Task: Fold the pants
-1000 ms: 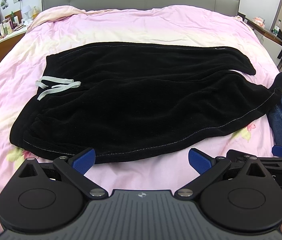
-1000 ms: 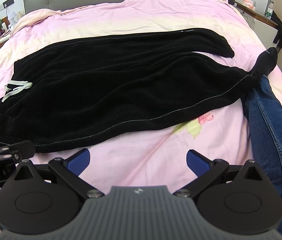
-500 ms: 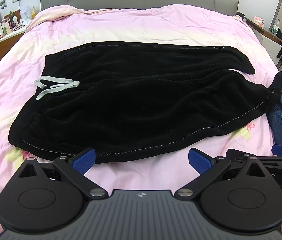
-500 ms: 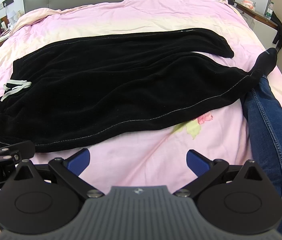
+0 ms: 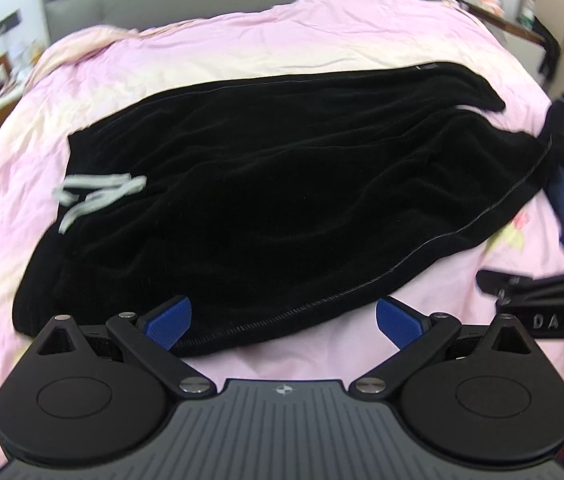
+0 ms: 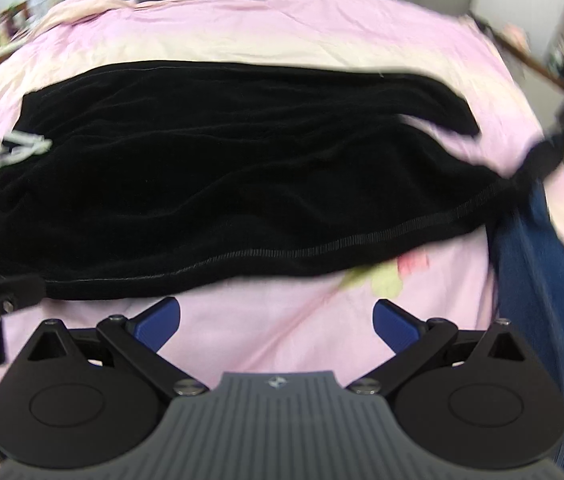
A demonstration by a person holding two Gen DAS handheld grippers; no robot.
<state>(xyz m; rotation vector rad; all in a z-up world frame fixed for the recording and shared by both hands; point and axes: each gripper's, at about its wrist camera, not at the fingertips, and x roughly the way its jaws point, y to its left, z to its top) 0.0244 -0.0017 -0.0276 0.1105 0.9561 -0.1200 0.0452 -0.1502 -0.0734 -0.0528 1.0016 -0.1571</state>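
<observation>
Approach step, no fold yet. Black velvety pants (image 5: pixel 282 184) flat across pink quilt (image 5: pixel 282 52), waistband left. My left gripper (image 5: pixel 284 314) spread wide at near hem; right gripper (image 6: pixel 275 318) wide, empty. Next: pinch near edge.

A strip of bare pink bed cover (image 6: pixel 273 312) lies open between the right gripper (image 6: pixel 275 320) and the near hem of the black pants (image 6: pixel 221 184). To the right, a leg in jeans (image 6: pixel 530 280) blocks the bed's edge; the left gripper (image 5: pixel 284 320) overlaps the hem.
</observation>
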